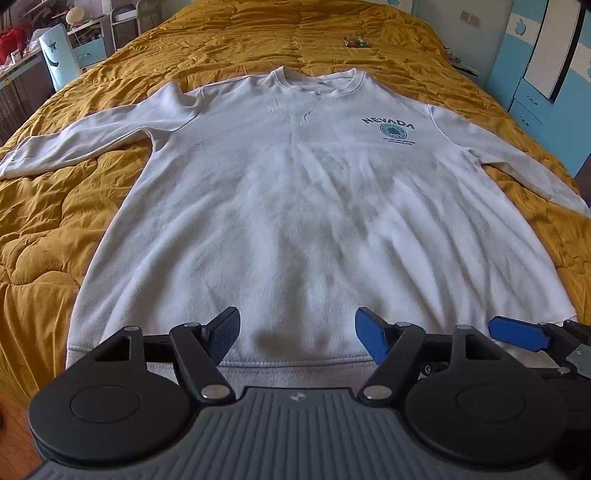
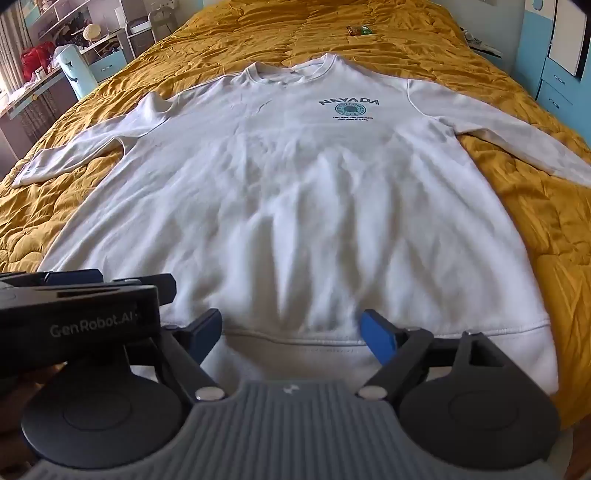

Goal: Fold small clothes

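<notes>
- Left wrist view: a white long-sleeved sweatshirt (image 1: 295, 206) printed "NEVADA" (image 1: 388, 123) lies face up and spread flat on a mustard-yellow quilted bedspread (image 1: 48, 229), collar at the far end, ribbed hem (image 1: 280, 365) nearest the cameras, both sleeves flung outward.
- No fold appears to have been made; the garment looks laid out and ready for the first one.
- Risk, judged from here: the fabric is soft and already rippled lengthwise across the body, so a pinch that catches only the top layer at the hem could drag the front away from the back and skew the fold.
- A second risk: the puffy bedspread beneath could be nipped along with the hem, bunching the garment as it lifts.
- The two tools sit close side by side near the hem, so they could knock together on a shared move.
- The left gripper (image 1: 297, 338) has its jaws spread wide over the hem, holding nothing; whether its pads touch the cloth cannot be told.
- Right wrist view: the right gripper (image 2: 293, 332) is likewise wide apart and empty, poised over the hem band.
- A small wrapped packet (image 2: 357, 30) lies far off near the collar end.
</notes>
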